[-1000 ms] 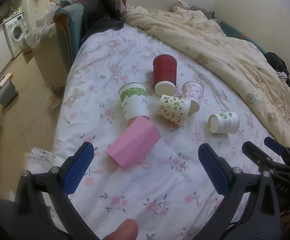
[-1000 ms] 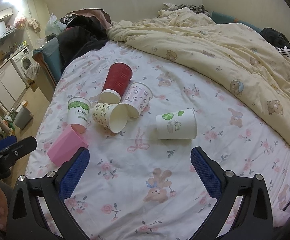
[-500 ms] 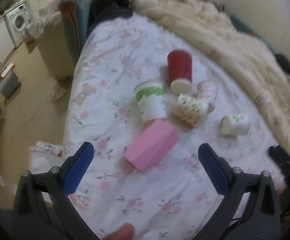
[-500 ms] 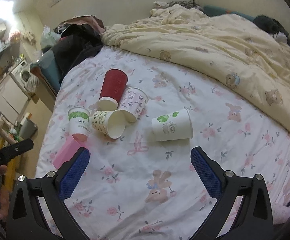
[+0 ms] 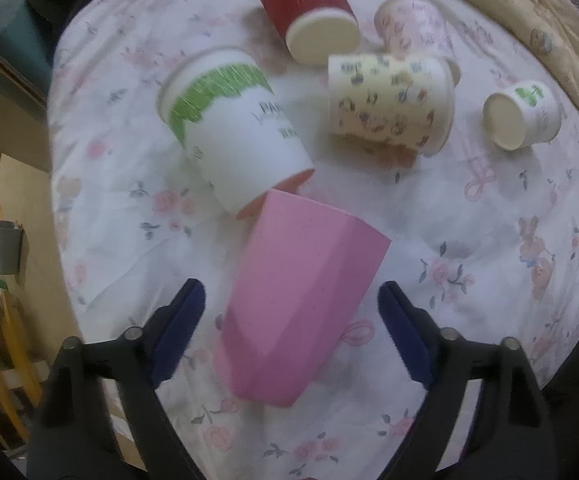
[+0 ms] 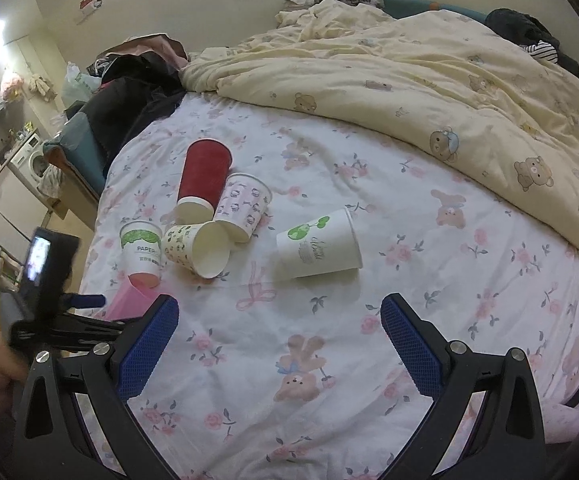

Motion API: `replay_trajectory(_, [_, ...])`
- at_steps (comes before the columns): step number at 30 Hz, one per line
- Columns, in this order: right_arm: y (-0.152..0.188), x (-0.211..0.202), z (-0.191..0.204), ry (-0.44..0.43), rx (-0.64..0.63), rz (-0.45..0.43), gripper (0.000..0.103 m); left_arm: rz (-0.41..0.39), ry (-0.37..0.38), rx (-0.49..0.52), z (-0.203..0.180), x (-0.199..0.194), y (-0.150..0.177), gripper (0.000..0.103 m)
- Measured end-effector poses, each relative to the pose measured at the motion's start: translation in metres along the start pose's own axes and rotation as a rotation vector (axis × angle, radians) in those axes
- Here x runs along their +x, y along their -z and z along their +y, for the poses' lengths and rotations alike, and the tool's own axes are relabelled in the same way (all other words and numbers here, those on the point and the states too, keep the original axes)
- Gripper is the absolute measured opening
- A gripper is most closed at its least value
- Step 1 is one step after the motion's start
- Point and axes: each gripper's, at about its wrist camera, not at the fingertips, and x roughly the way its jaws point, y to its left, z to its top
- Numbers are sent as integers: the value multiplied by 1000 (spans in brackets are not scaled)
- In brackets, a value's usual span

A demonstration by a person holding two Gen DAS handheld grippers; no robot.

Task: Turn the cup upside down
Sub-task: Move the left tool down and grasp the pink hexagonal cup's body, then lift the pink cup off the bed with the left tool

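A pink faceted cup [image 5: 301, 300] lies on its side on the floral bed sheet, its mouth against a white cup with a green band [image 5: 233, 128]. My left gripper [image 5: 289, 332] is open, its blue pads on either side of the pink cup's base end without touching it. The right wrist view shows the pink cup [image 6: 127, 300] partly hidden behind the left gripper [image 6: 69, 312]. My right gripper [image 6: 277, 344] is open and empty above bare sheet, in front of a white cup with a green globe print [image 6: 317, 244] lying on its side.
A red ribbed cup [image 6: 201, 180], a pink-patterned cup [image 6: 241, 208] and a cream-patterned cup [image 6: 195, 244] lie on their sides in a cluster. A yellow bear quilt [image 6: 429, 80] covers the far right. The bed's left edge drops to the floor [image 5: 21, 200].
My left gripper has moved forward and down onto the pink cup, which now sits between its open pads. The right gripper has barely moved.
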Motion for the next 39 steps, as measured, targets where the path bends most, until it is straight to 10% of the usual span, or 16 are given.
replay_trajectory(12, [0, 3, 1, 23, -14, 15, 103, -14, -59, 44, -20, 0, 13, 63])
replay_trajectory(26, [-2, -11, -10, -9, 38, 2, 103, 34, 333, -534, -50, -32, 69, 63])
replay_trajectory(39, [-4, -17, -19, -14, 61, -10, 103, 103, 254, -627, -89, -1, 83, 64])
